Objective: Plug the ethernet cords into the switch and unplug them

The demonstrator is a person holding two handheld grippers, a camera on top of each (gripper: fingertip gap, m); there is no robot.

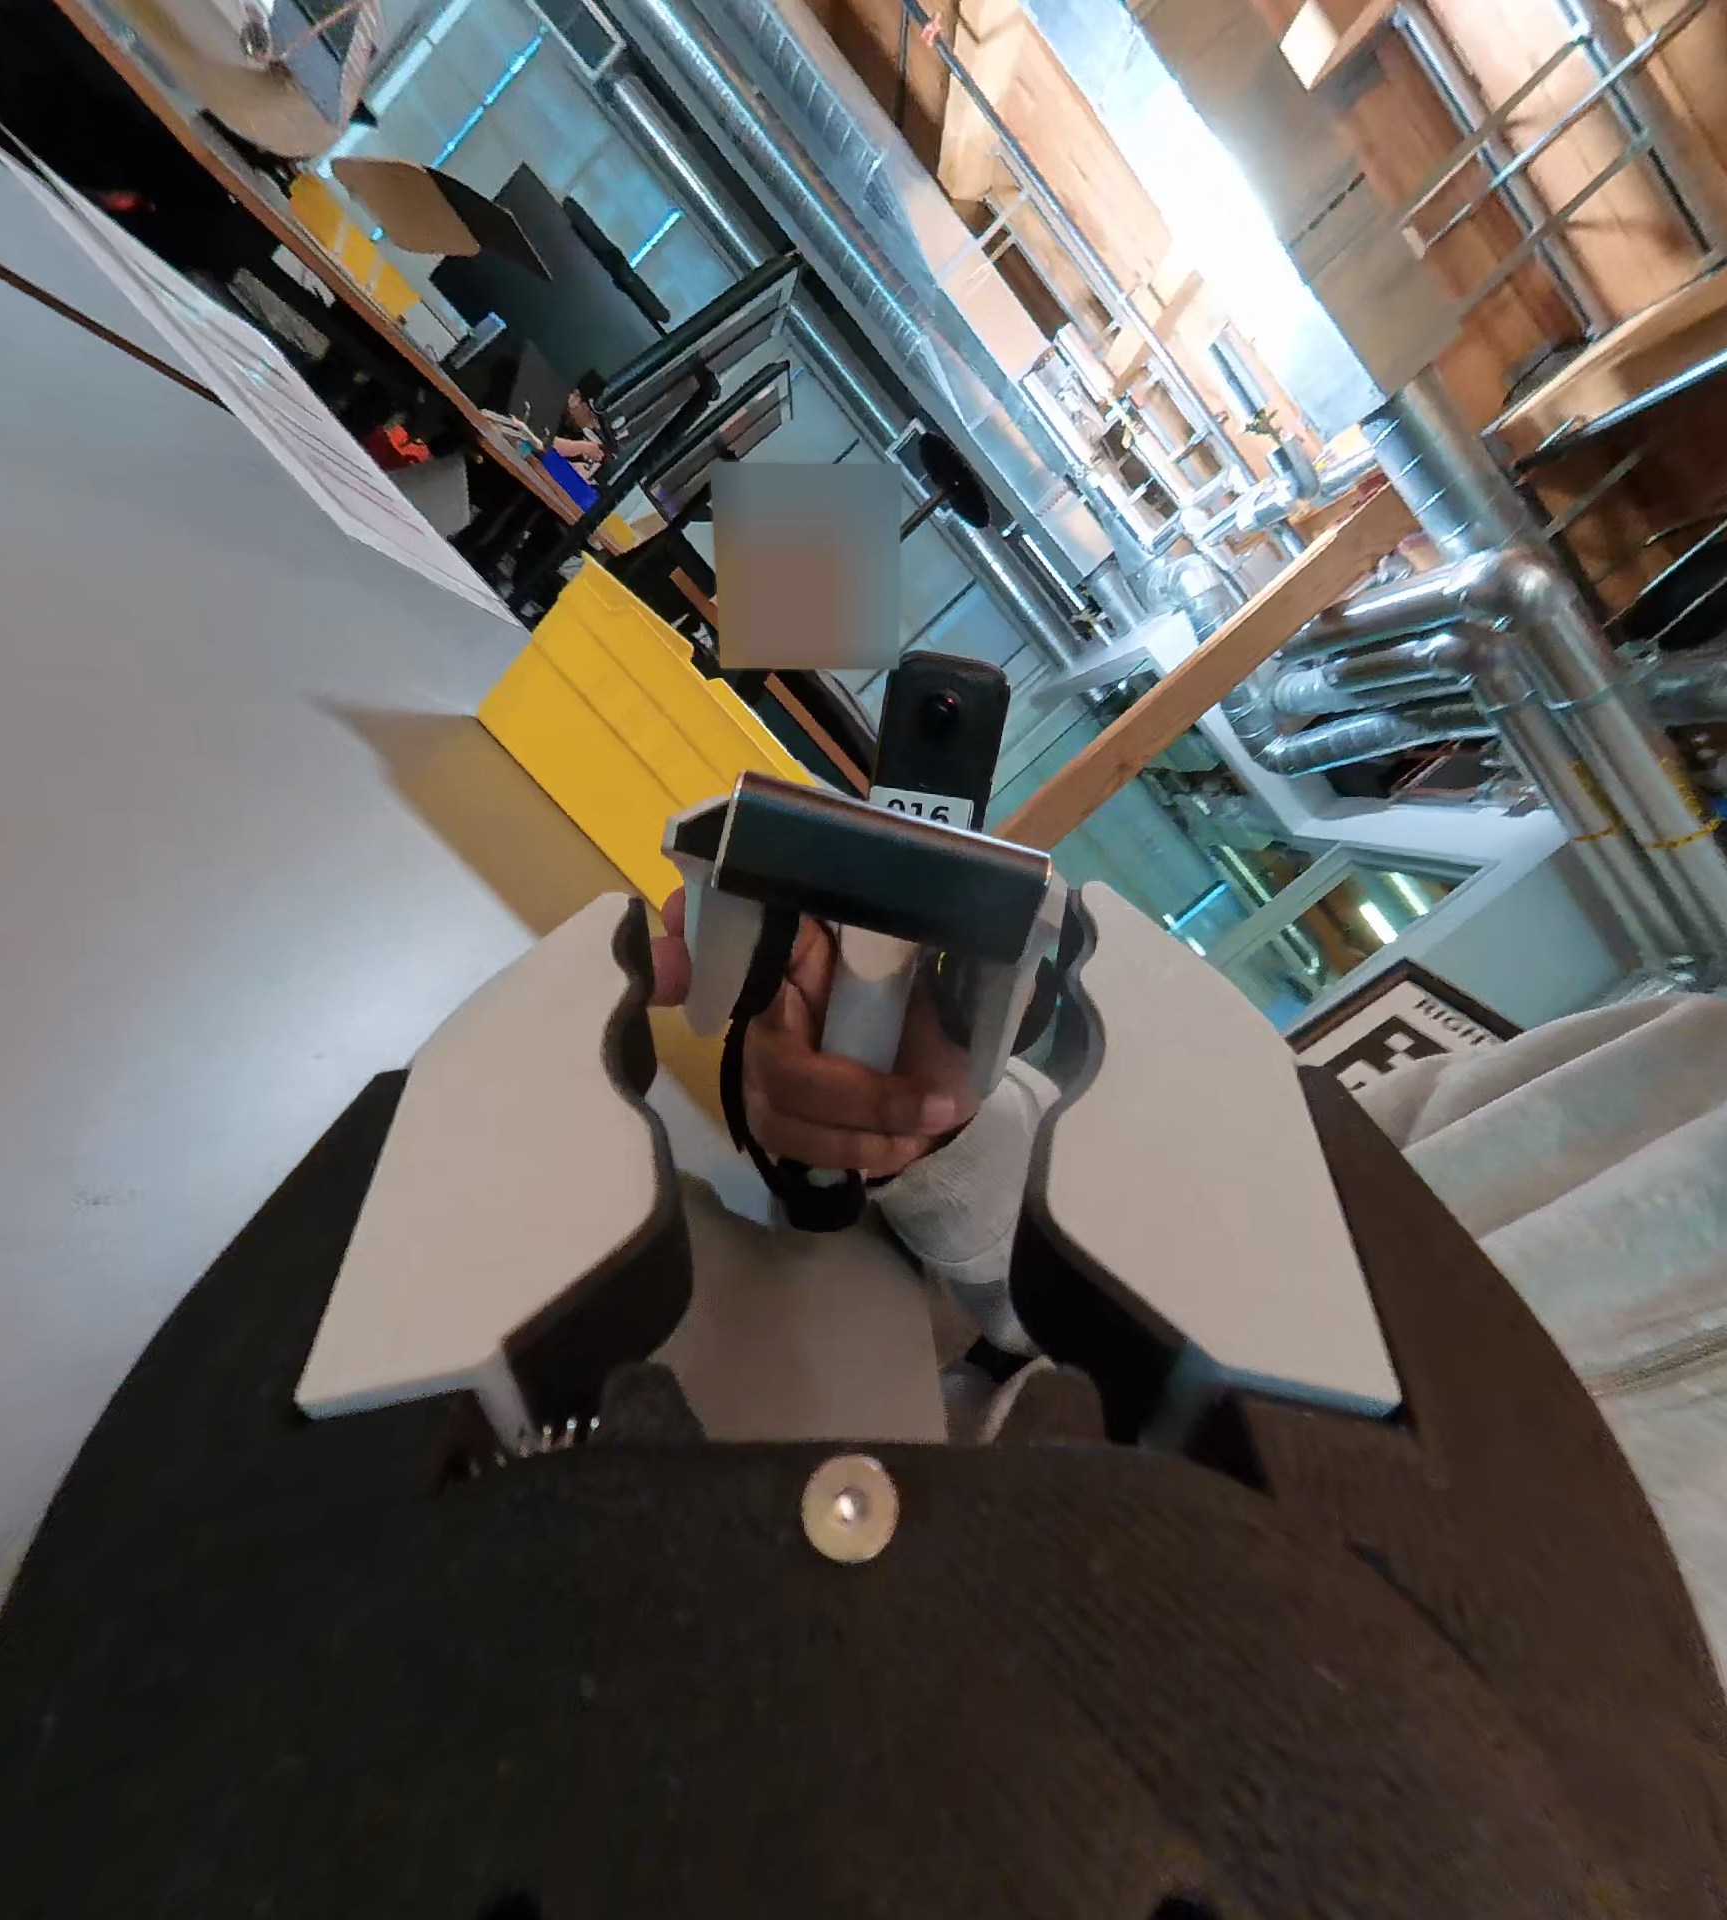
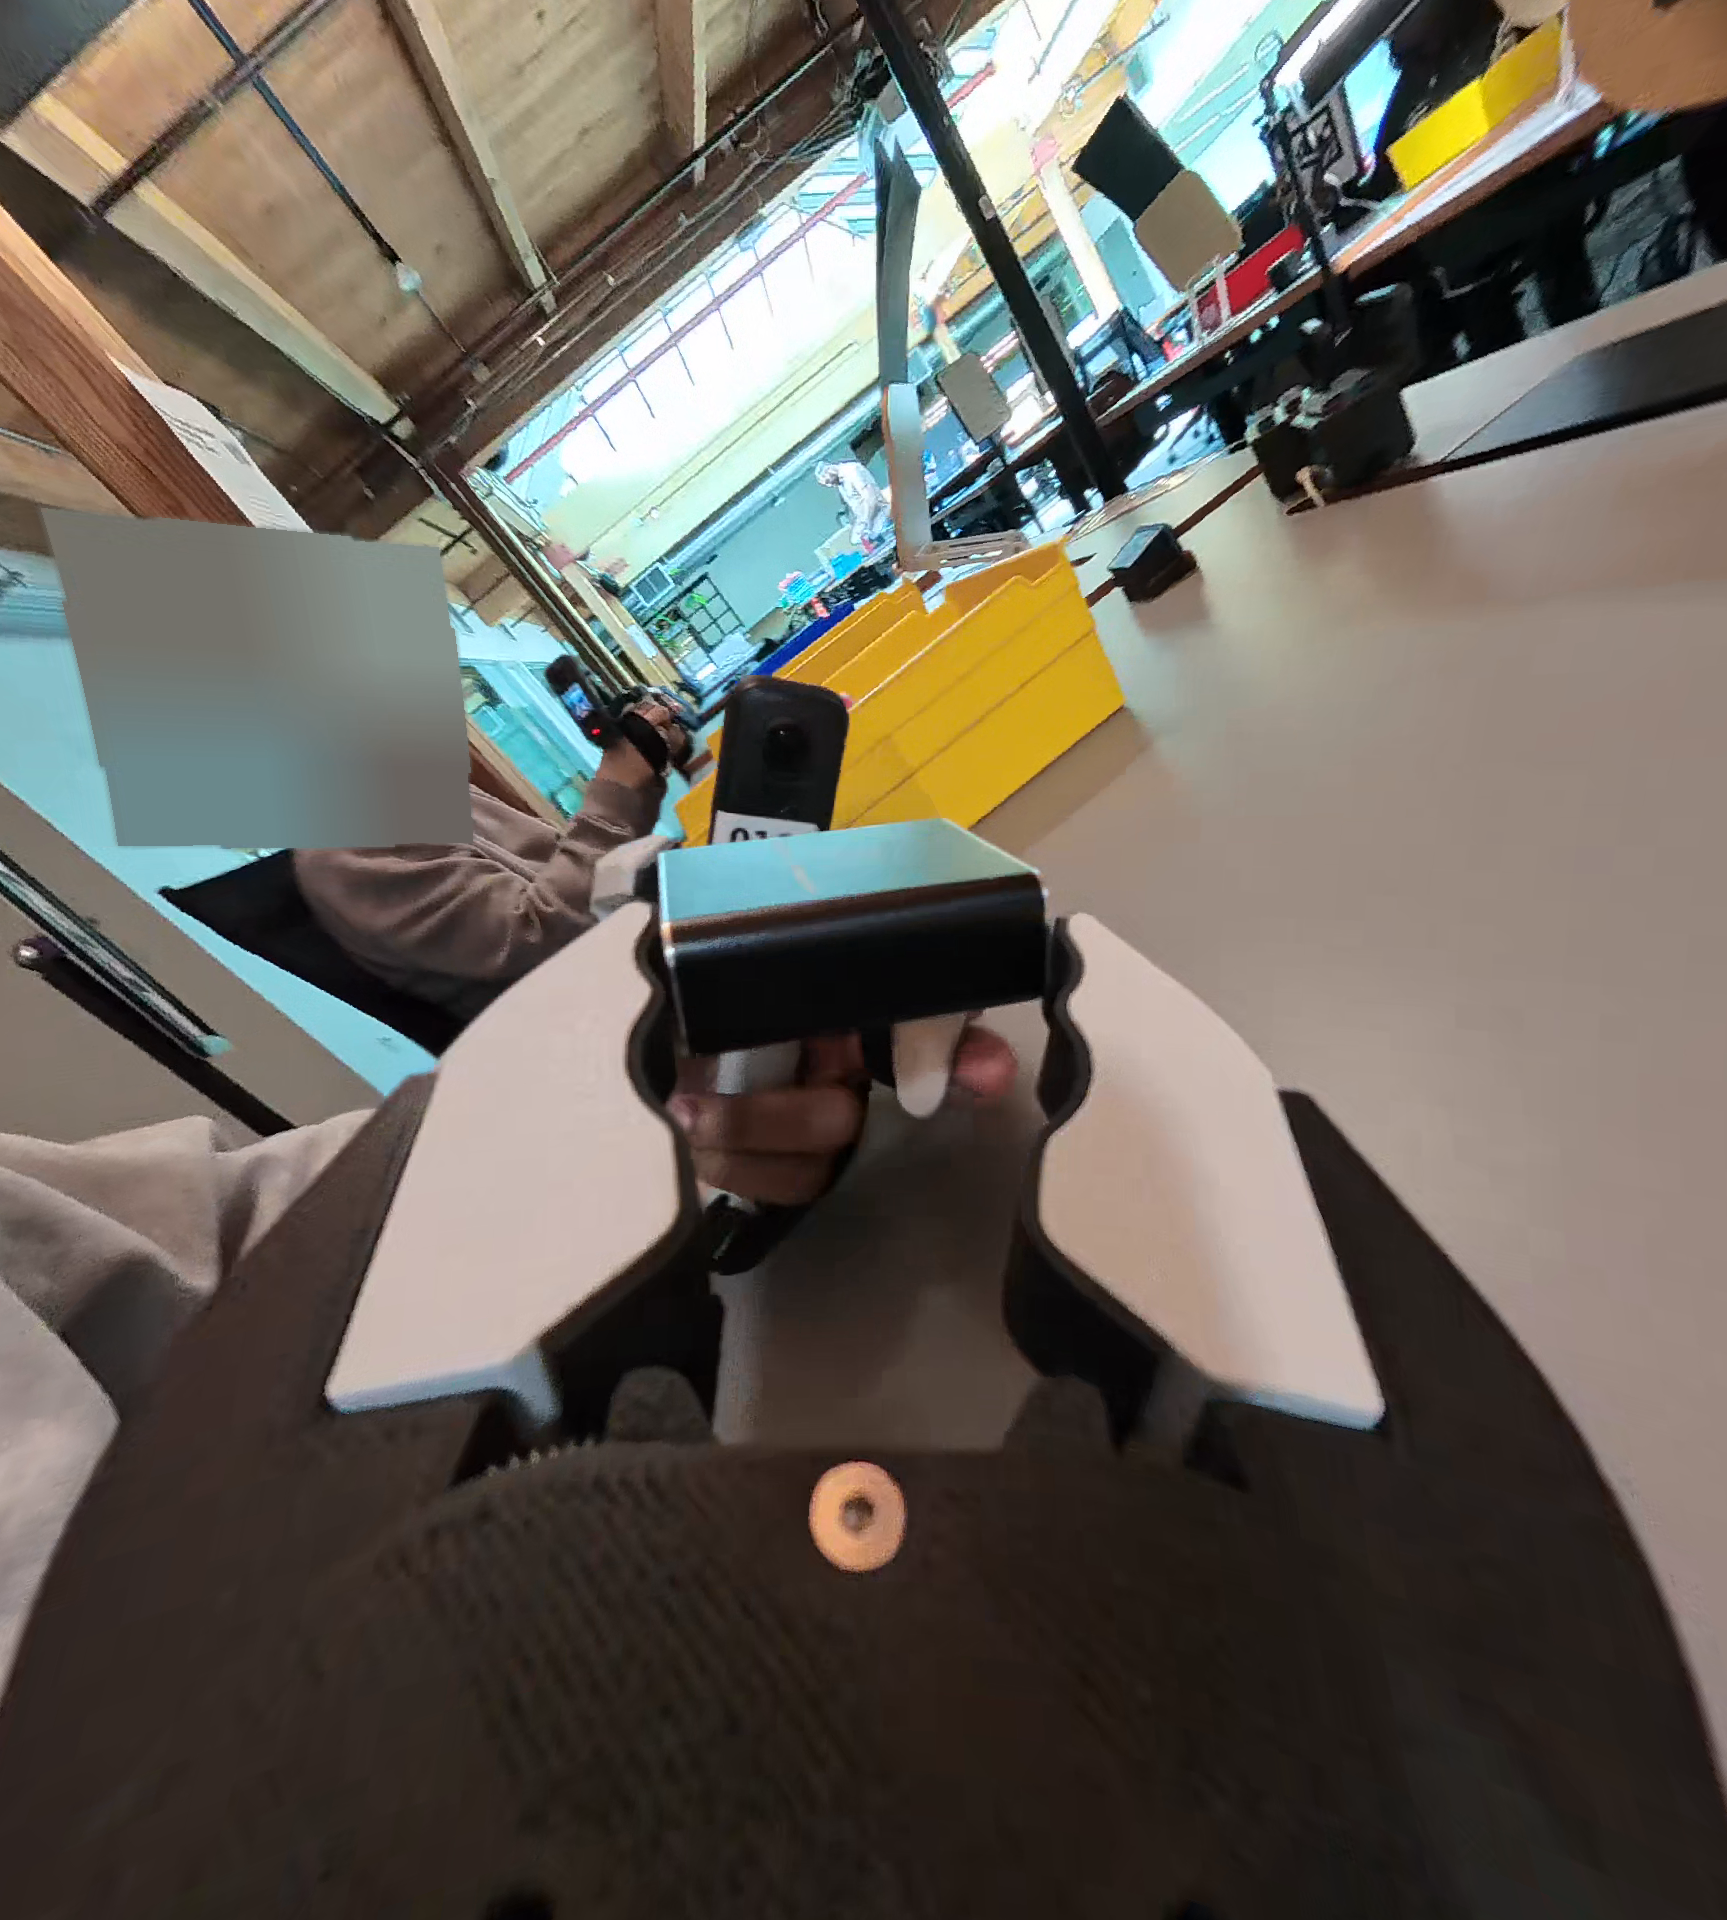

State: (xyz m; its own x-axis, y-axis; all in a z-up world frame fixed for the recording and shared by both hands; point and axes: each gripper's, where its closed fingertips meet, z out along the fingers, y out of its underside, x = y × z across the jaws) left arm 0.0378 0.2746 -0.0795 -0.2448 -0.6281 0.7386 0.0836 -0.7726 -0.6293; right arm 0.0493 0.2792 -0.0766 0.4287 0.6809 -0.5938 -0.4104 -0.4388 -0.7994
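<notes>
No ethernet cord or switch can be told apart in either view. My left gripper (image 1: 854, 914) is open and empty, held above the grey table (image 1: 111, 883). Between its fingers I see the right gripper's black block (image 1: 869, 878), its handle in a hand (image 1: 838, 1101) and a black camera (image 1: 937, 717) on top. My right gripper (image 2: 854, 935) is open and empty too. It faces the left gripper's black block (image 2: 848, 935), hand (image 2: 765, 1122) and camera (image 2: 781, 748). The two grippers point at each other.
Yellow bins (image 1: 620, 707) (image 2: 984, 675) stand on the table (image 2: 1461, 831). A small black box (image 2: 1150, 556) and a black device (image 2: 1326, 436) sit farther off. A person in a grey sleeve (image 2: 443, 904) sits at the left. A marker card (image 1: 1399, 1029) lies near a pale sleeve (image 1: 1617, 1143).
</notes>
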